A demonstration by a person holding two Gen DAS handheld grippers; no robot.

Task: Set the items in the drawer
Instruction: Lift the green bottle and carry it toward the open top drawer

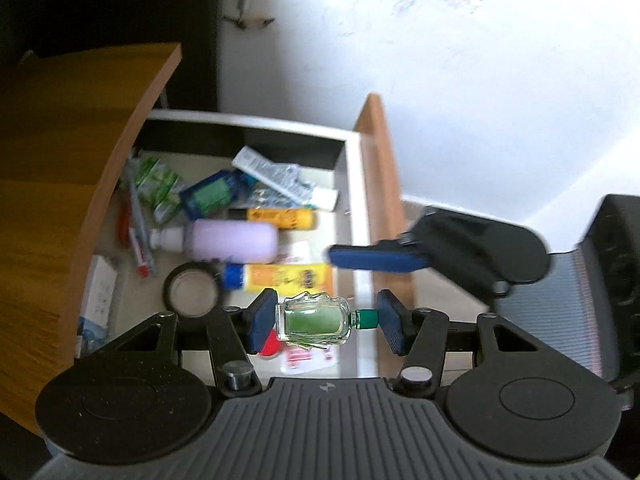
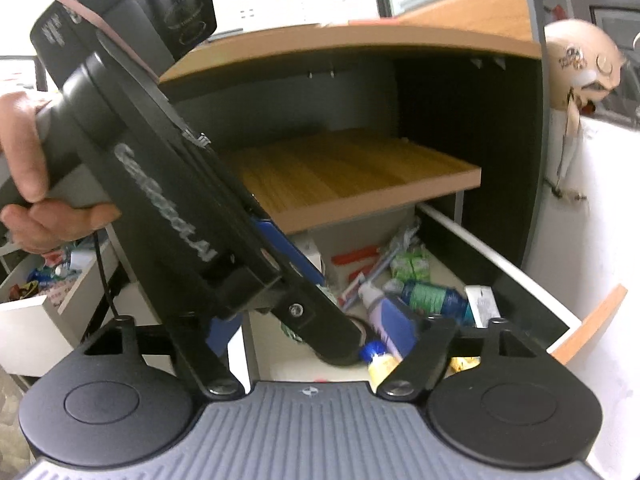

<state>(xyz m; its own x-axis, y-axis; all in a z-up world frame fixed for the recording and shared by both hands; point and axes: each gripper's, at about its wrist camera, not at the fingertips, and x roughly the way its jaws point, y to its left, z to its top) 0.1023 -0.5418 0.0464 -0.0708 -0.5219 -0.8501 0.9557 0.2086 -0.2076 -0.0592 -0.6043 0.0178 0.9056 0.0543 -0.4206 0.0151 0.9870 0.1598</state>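
Observation:
My left gripper (image 1: 326,322) is shut on a small glass bottle (image 1: 314,322) of green liquid with a green cap, held lengthwise between the blue pads above the front of the open drawer (image 1: 354,200). The drawer holds a lilac bottle (image 1: 232,240), yellow tubes (image 1: 288,278), a blue bottle (image 1: 210,196), a tape roll (image 1: 192,292) and sachets. My right gripper (image 2: 316,332) is open and empty; the left gripper's body (image 2: 192,216) crosses in front of it. The right gripper also shows in the left wrist view (image 1: 440,252), beside the drawer's front panel.
A wooden shelf (image 1: 60,200) overhangs the drawer's left side; it also shows in the right wrist view (image 2: 352,176). A white wall (image 1: 480,100) is behind. A second open drawer (image 2: 36,292) with small items is at the left. A chair seat (image 1: 568,312) is at the right.

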